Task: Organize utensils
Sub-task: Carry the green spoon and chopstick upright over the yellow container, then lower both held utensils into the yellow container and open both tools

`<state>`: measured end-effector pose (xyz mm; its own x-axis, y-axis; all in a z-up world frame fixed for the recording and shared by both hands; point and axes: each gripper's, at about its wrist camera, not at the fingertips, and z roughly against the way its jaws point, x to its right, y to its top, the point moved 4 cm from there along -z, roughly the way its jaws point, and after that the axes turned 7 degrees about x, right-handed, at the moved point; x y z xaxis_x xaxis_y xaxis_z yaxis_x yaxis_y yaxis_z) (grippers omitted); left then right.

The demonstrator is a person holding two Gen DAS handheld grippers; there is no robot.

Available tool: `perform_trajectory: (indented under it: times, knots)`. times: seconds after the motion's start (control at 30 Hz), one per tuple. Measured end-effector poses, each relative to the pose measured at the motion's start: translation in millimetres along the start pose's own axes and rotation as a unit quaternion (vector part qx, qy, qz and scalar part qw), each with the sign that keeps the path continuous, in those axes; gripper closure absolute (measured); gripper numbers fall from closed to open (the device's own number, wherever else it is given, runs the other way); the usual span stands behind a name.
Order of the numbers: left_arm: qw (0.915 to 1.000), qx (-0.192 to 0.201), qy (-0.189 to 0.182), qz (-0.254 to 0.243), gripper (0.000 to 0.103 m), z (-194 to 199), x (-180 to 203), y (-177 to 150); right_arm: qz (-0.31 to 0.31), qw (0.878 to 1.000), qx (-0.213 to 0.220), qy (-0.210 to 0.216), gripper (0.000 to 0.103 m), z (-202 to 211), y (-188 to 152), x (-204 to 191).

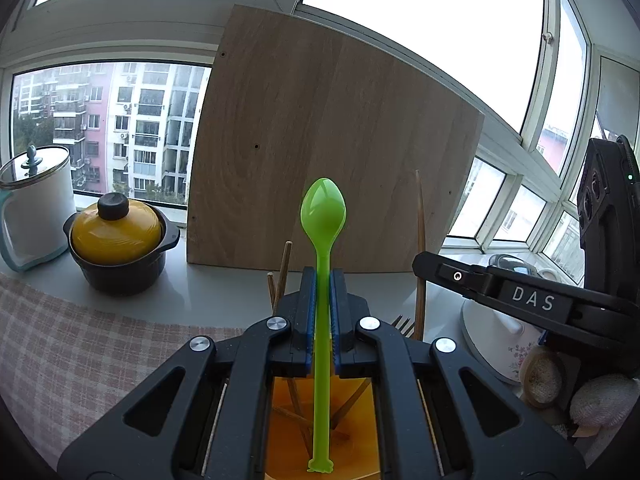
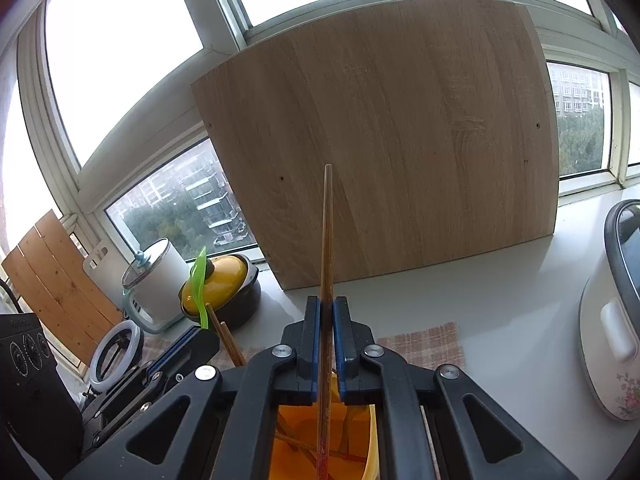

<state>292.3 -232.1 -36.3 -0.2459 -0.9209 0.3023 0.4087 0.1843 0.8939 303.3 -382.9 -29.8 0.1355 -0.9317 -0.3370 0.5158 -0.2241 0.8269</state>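
My left gripper [image 1: 322,276] is shut on a green plastic spoon [image 1: 323,216], bowl end up, its handle reaching down into a yellow utensil holder [image 1: 360,432] right below the jaws. My right gripper [image 2: 327,304] is shut on a wooden chopstick [image 2: 327,224], held upright, its lower end inside the same yellow holder [image 2: 360,440]. Other chopsticks [image 1: 282,276] and a fork [image 1: 404,326] stand in the holder. The left gripper with the green spoon [image 2: 199,280] shows at the left of the right wrist view; the right gripper's black body [image 1: 500,292] shows at the right of the left wrist view.
A large wooden board [image 1: 328,140] leans against the window behind the holder. A yellow-lidded black pot [image 1: 118,240] and a white lidded canister [image 1: 36,208] stand at the left on the sill. A white rice cooker [image 2: 612,320] is at the right. A checked cloth [image 1: 60,352] covers the counter.
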Motion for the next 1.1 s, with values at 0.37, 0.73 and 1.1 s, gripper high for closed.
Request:
perform_trajectory:
  times: [0.37,0.73,1.1]
  knots:
    - [0.9999,-0.016,-0.002,-0.001,0.099,7,-4,-6,0.004,1.000,-0.011,0.009,0.099,11,-9,1]
    - [0.9985,-0.046,-0.026,-0.014,0.099,19,-4,-15,0.010,0.999,-0.032,0.020,0.099,11,-23,2]
    - [0.9979,-0.052,-0.031,-0.024,0.074,40,-8,-21,-0.003,1.000,-0.026,0.012,0.071,26,-24,5]
